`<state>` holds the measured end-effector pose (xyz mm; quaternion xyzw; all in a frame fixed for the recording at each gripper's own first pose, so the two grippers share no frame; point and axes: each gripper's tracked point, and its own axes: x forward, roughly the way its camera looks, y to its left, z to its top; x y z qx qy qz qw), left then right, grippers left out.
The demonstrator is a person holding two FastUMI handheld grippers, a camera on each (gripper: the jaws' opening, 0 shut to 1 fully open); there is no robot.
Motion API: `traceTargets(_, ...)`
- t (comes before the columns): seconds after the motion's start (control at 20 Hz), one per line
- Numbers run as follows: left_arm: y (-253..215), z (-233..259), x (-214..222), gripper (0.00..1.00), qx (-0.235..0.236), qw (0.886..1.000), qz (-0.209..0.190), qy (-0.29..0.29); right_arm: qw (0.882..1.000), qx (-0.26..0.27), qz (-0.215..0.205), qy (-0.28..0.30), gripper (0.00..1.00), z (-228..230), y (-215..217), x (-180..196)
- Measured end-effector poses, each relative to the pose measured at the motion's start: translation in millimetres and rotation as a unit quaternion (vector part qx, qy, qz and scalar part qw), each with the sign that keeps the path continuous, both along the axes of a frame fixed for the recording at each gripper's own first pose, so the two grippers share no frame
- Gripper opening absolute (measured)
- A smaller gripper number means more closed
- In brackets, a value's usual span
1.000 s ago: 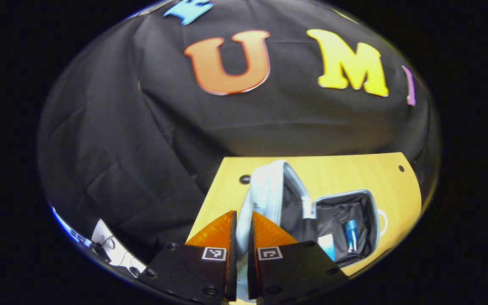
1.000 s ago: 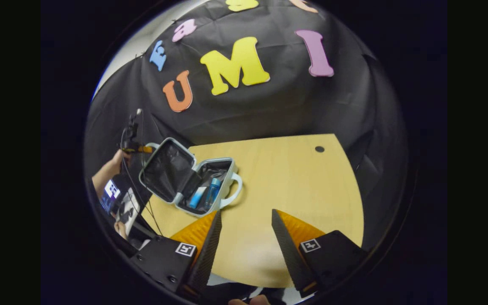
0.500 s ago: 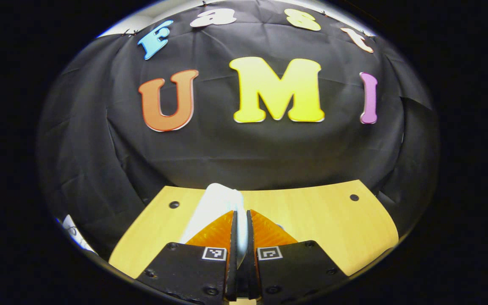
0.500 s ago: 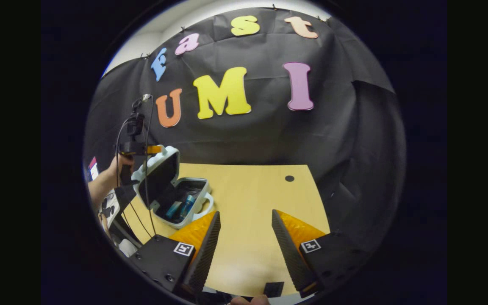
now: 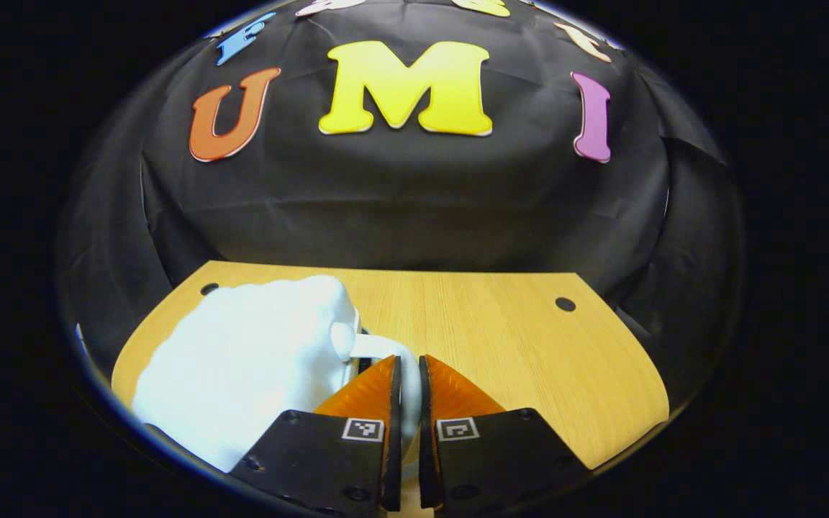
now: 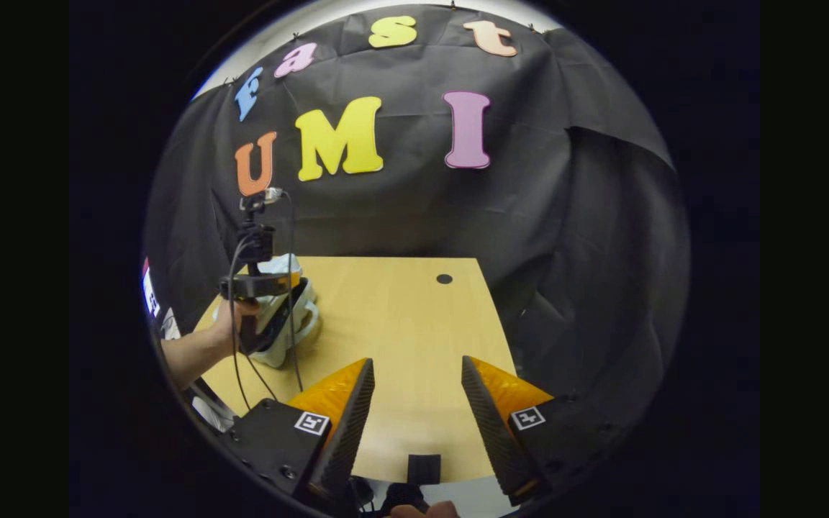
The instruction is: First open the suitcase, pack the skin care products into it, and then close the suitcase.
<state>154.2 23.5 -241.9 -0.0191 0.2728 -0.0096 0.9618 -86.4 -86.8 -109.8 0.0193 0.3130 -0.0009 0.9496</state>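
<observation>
Fingers of the left gripper (image 5: 409,374) are nearly closed, pinched on the pale handle (image 5: 386,349) of the white hard-shell suitcase (image 5: 242,367), lid lowered on the light wooden table (image 5: 515,338). Right gripper (image 6: 414,381) is held wide, empty. Contents are hidden.

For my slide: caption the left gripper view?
Left gripper pinching the white suitcase's handle on the wooden table.

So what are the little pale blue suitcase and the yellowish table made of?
The little pale blue suitcase looks like hard moulded plastic: its shell is smooth, rounded and faintly glossy, though the bright glare hides detail. The yellowish table looks like wood or a wood-pattern laminate, with fine straight grain lines and a matte finish; which one is unclear.
</observation>
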Motion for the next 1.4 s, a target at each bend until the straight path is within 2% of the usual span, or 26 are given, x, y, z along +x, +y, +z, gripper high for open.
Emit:
traceTargets(0.05, -1, -9, 3, 0.13, 0.007, 1.0, -0.002, 0.005, 1.0, -0.003, -0.003, 0.001, 0.68, 0, -2, -1)
traceTargets(0.1, -1, -16, 4, 0.13, 0.012, 1.0, -0.003, 0.008, 1.0, -0.007, -0.006, 0.003, 0.73, -1, -4, -3)
traceTargets(0.15, -5, -20, 3, 0.13, 0.018, 1.0, -0.004, 0.009, 1.0, -0.009, -0.008, 0.005, 0.68, -1, -5, -5)
traceTargets(0.2, -7, -24, 5, 0.13, 0.028, 1.0, -0.005, 0.008, 1.0, -0.011, -0.011, 0.007, 0.73, -1, -5, -5)
traceTargets(0.25, -10, -27, 2, 0.13, 0.041, 0.999, -0.008, 0.007, 1.0, -0.01, -0.013, 0.008, 0.68, -1, -5, -4)
traceTargets(0.35, -13, -33, 0, 0.13, 0.07, 0.997, -0.005, 0.004, 1.0, -0.006, -0.013, 0.011, 0.78, -2, -1, -2)
traceTargets(0.55, -20, -53, -5, 0.16, 0.116, 0.993, 0.009, 0.011, 1.0, -0.01, -0.01, 0.009, 0.73, -1, 1, -2)
traceTargets(0.65, -26, -65, -7, 0.24, 0.104, 0.994, 0.003, 0.029, 1.0, -0.01, -0.011, 0.01, 0.73, -2, 0, -1)
traceTargets(0.75, -35, -63, -8, 0.36, 0.078, 0.997, -0.01, 0.023, 1.0, -0.004, -0.016, 0.008, 0.73, -2, -2, 1)
traceTargets(0.8, -41, -57, -10, 0.6, 0.064, 0.998, -0.018, 0.013, 1.0, 0.001, -0.02, 0.006, 0.73, -2, -3, 3)
traceTargets(0.85, -42, -46, -12, 0.7, 0.06, 0.998, -0.023, 0.001, 1.0, 0.008, -0.024, 0.003, 0.68, -3, -2, 6)
traceTargets(0.9, -42, -33, -15, 0.77, 0.063, 0.998, -0.024, -0.008, 1.0, 0.013, -0.027, -0.003, 0.73, -3, -1, 11)
traceTargets(1.0, -49, 2, -27, 0.88, 0.044, 0.998, -0.032, -0.037, 0.999, 0.017, -0.035, -0.028, 0.73, 2, 1, 28)
traceTargets(1.2, -46, 125, -55, 0.96, 0.022, 0.99, -0.036, -0.133, 0.991, 0.03, -0.036, -0.123, 0.73, 48, 24, 72)
traceTargets(1.4, -23, 223, -88, 0.97, 0.023, 0.977, -0.02, -0.21, 0.976, 0.007, -0.025, -0.215, 0.72, 103, 46, 94)
